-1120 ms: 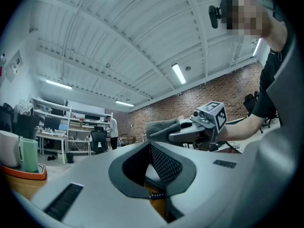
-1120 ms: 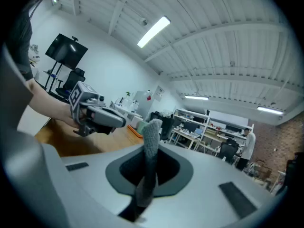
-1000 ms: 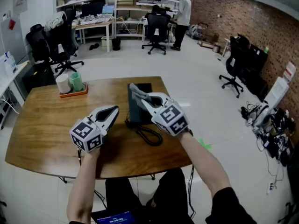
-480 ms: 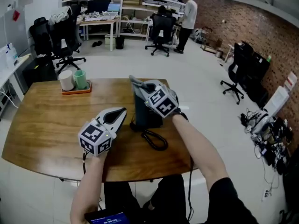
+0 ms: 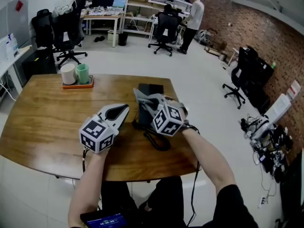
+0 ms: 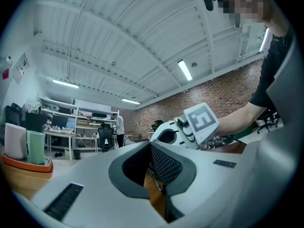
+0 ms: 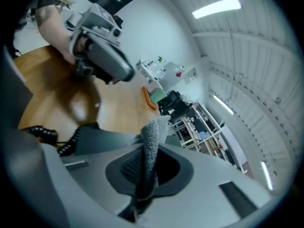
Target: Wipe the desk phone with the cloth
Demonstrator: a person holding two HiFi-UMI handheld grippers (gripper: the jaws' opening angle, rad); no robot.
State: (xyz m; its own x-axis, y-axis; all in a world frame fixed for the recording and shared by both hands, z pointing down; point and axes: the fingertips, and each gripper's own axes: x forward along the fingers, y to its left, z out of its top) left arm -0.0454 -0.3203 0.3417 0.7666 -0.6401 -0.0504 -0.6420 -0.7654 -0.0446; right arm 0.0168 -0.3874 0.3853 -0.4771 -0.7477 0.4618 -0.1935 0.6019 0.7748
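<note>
Clamping cloth (image 7: 151, 139) in right gripper (image 5: 144, 100) over phone (image 5: 151, 89), holding left gripper (image 5: 124, 109) closed and empty just left of phone.

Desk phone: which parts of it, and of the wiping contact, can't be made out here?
- Keypad and handset of the desk phone: in the head view, covered by the right gripper and cloth.
- Cloth-to-phone contact: hidden under that gripper in the head view; the right gripper view shows only a dark phone edge behind its own jaws.
- Left gripper view: phone not seen past the right gripper.
</note>
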